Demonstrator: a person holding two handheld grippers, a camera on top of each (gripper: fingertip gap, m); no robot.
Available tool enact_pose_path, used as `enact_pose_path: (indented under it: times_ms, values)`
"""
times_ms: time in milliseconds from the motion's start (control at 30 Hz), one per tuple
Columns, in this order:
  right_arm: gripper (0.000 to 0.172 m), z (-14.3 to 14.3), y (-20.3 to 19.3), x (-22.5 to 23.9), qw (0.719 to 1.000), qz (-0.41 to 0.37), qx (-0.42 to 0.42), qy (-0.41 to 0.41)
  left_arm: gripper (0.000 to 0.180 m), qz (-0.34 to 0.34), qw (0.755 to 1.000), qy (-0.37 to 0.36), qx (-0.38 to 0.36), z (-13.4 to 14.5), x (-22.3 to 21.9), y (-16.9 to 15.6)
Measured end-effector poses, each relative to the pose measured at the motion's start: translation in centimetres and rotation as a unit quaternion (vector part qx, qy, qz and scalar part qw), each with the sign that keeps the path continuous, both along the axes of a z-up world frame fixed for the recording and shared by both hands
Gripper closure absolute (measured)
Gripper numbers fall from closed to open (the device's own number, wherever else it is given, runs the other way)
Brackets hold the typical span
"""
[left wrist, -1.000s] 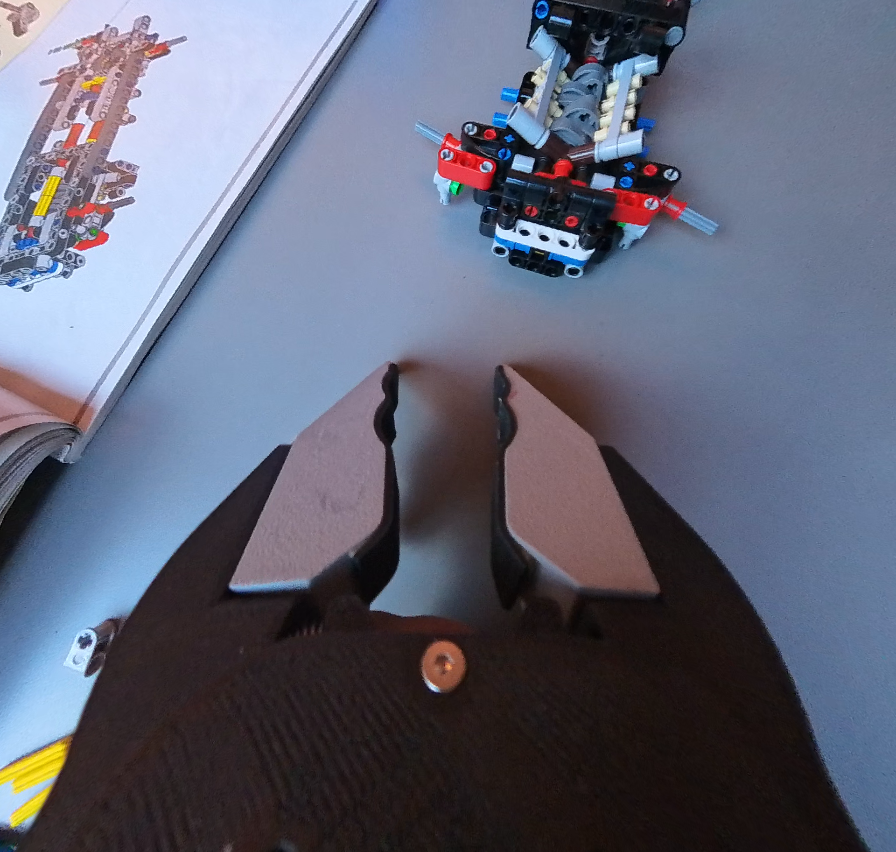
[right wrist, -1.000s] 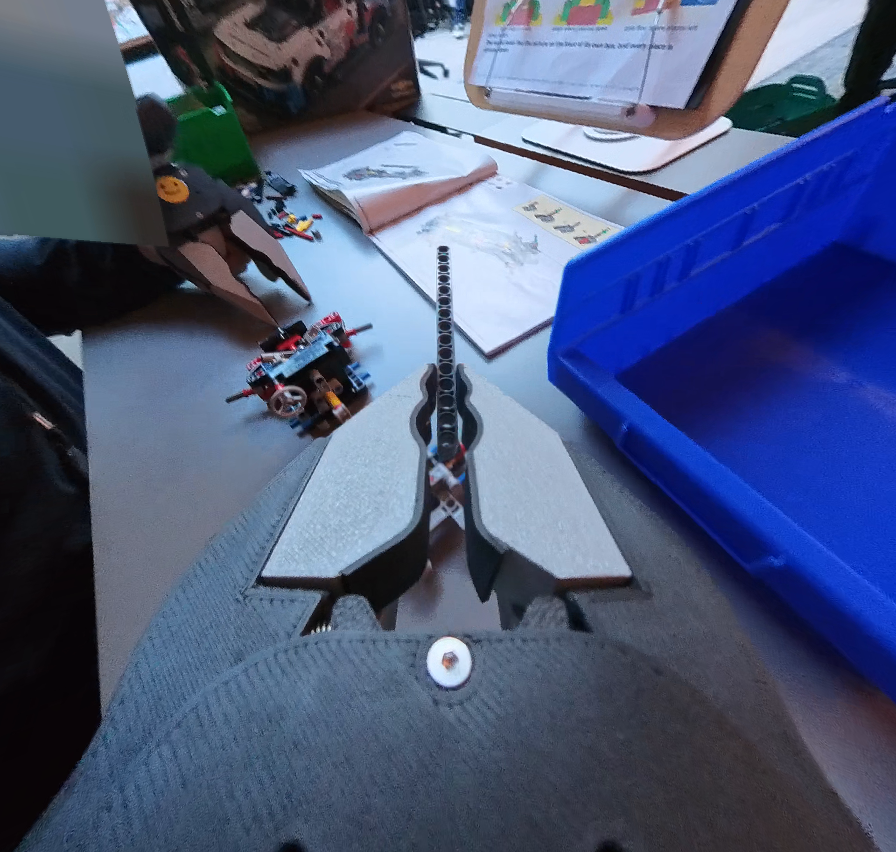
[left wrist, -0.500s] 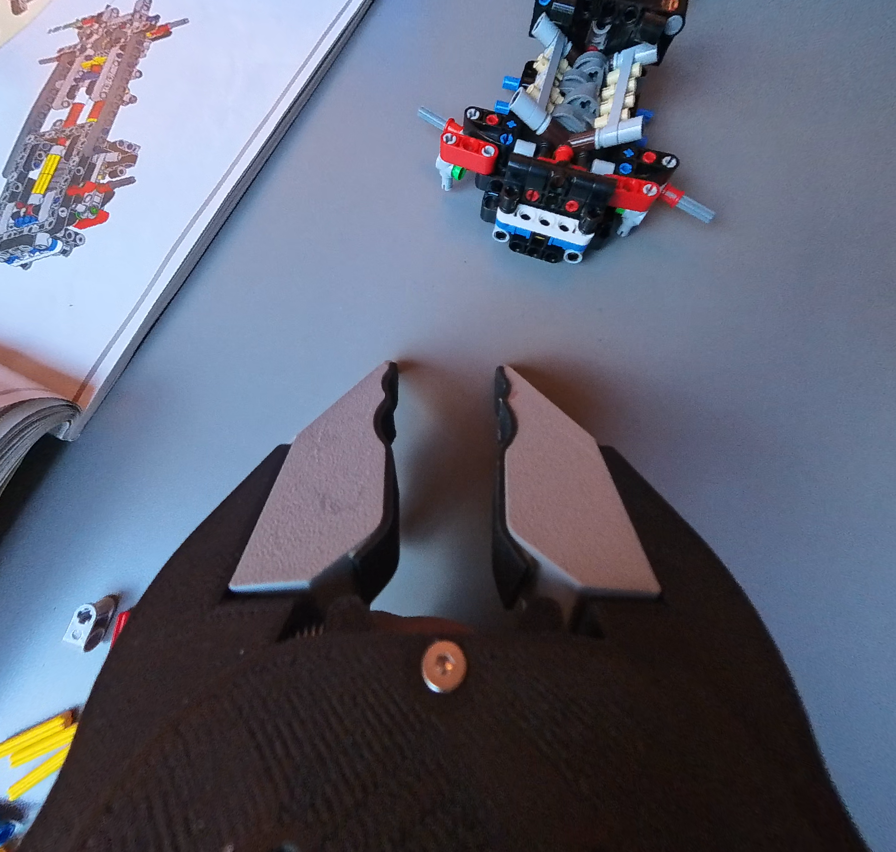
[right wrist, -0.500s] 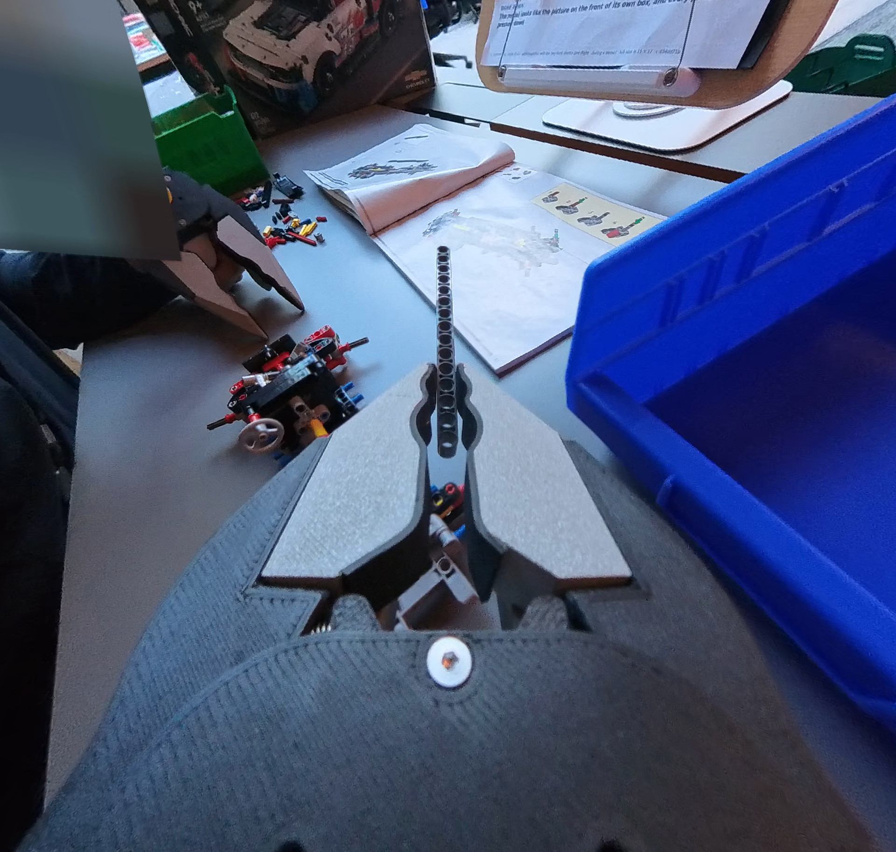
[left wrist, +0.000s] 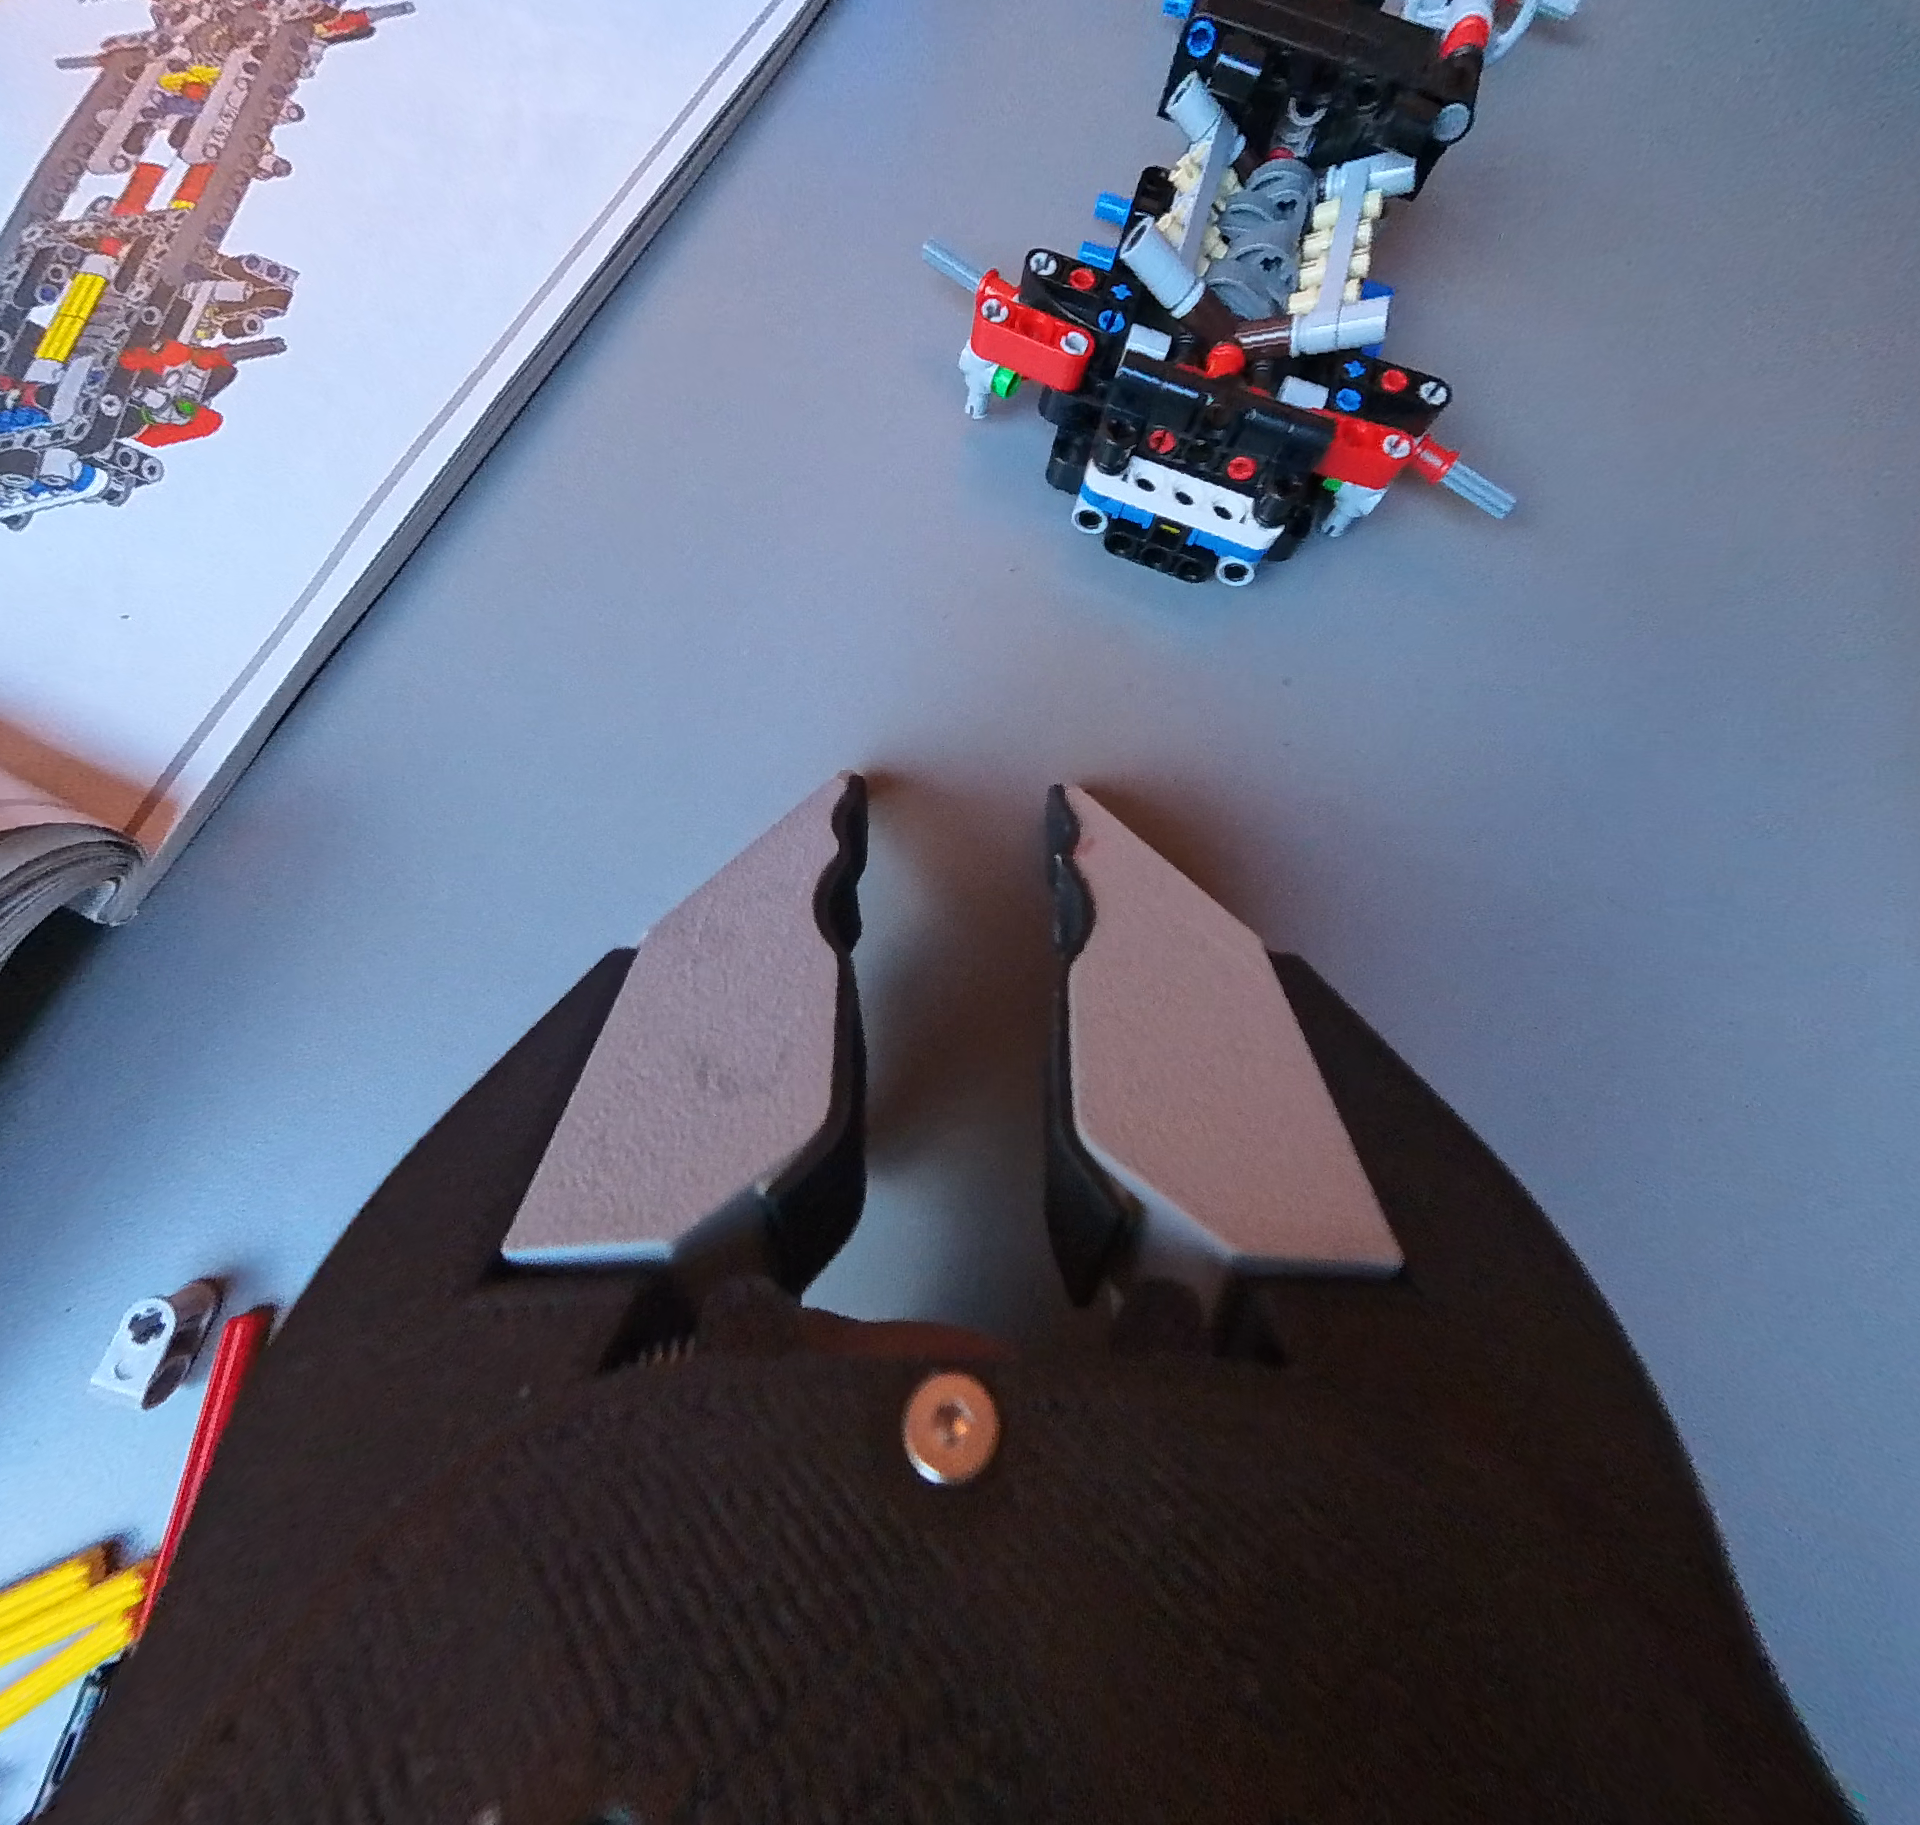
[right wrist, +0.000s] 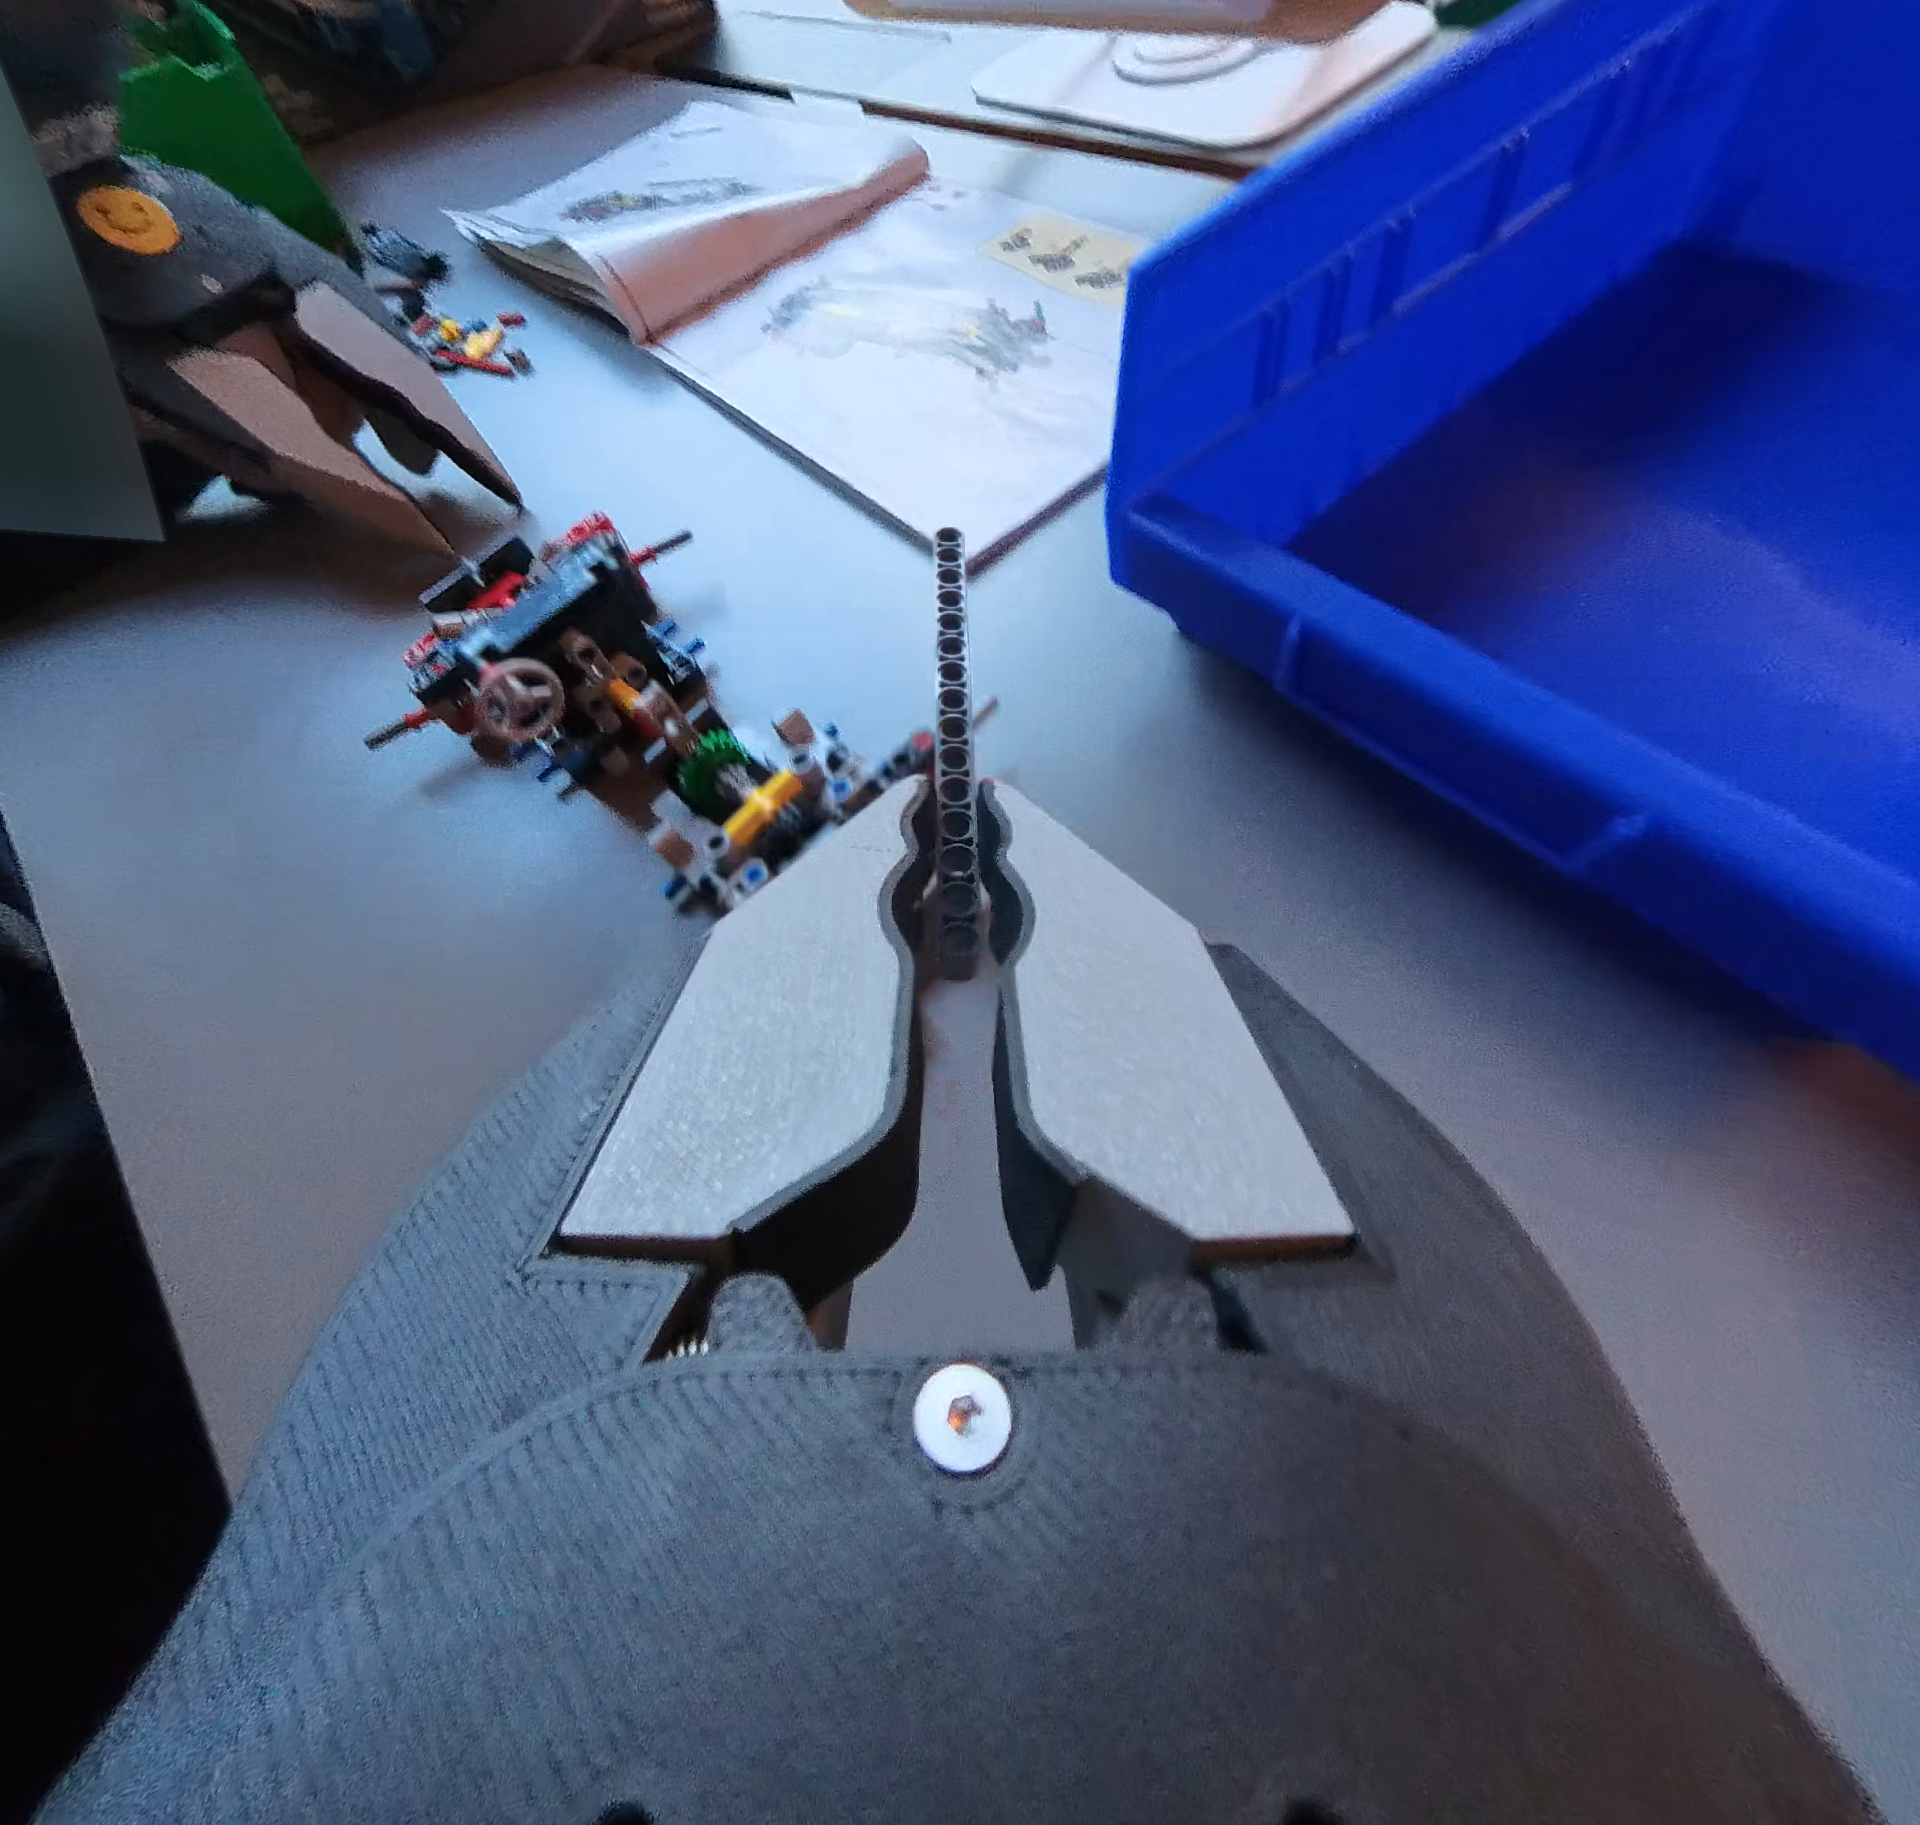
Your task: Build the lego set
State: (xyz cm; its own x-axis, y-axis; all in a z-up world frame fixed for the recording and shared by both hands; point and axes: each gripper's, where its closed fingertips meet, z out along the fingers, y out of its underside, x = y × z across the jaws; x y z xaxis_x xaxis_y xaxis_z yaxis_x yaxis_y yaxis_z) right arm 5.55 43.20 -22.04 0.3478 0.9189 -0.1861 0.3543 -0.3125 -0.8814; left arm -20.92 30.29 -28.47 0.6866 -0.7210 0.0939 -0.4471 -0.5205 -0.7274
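Note:
My left gripper [left wrist: 954, 788] is open and empty, low over the grey table [left wrist: 727, 632], a short way in front of a partly built toy car chassis [left wrist: 1236, 300] of black, red, blue and grey pieces. My right gripper [right wrist: 956, 788] is shut on a long black beam with a row of holes [right wrist: 951, 695], which sticks out forward from the pads. The chassis [right wrist: 582, 695] lies just left of the right gripper's tips. The left gripper [right wrist: 312, 404] also shows in the right wrist view, beyond the chassis.
An open instruction booklet [left wrist: 312, 269] lies to the left; it also shows in the right wrist view [right wrist: 883, 341]. A blue bin [right wrist: 1558, 476] stands on the right. Loose yellow, red and grey pieces [left wrist: 156, 1412] lie at lower left. A green container [right wrist: 218, 113] and a box stand behind. Tip to tip, the grippers are about 30 cm apart.
The right gripper has swung left and down toward the chassis, the beam still in its grasp. The left gripper's jaws have closed slightly, and the chassis has slid slightly farther off in its view.

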Motion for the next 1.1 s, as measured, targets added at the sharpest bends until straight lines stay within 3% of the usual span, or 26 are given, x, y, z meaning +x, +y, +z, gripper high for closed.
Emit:
enact_pose_path:
  times_ms: [233, 433, 533, 600, 700, 833, 967, 1100]
  values:
    - [0.167, -2.9, -0.7, 4.9, 0.994, -0.06, -0.003, -0.095, 0.145, -0.006, 1.0, 0.015, 0.012, -0.1, 0.1, -0.1]
    - [0.167, -6.9, 0.1, 6.2, 0.974, -0.099, -0.028, -0.204, 0.145, -0.007, 1.0, 0.018, 0.014, -0.1, 0.1, -0.1]
    - [0.167, -7.0, -0.1, 5.4, 0.973, -0.095, -0.029, -0.208, 0.145, -0.007, 1.0, 0.017, 0.014, -0.1, 0.1, -0.1]
    - [0.133, -6.6, 0.3, 5.5, 0.97, -0.109, -0.018, -0.217, 0.145, -0.007, 1.0, 0.017, 0.014, -0.1, 0.1, -0.1]
    - [0.11, -5.3, 0.3, 5.6, 0.966, -0.125, 0.005, -0.226, 0.144, -0.008, 1.0, 0.02, 0.016, -0.1, 0.1, -0.1]
    - [0.103, -2.6, -0.5, 4.2, 0.962, -0.13, 0.059, -0.233, 0.144, -0.009, 0.999, 0.029, 0.023, -0.2, 0.2, -0.2]
    - [0.105, -1.5, -3.4, -0.4, 0.956, -0.09, 0.115, -0.254, 0.144, -0.008, 0.999, 0.027, 0.021, -0.1, 0.2, -0.1]
    - [0.104, -0.5, -7.5, -6.7, 0.971, -0.061, 0.131, -0.188, 0.145, -0.006, 1.0, 0.021, 0.016, -0.1, 0.1, -0.1]
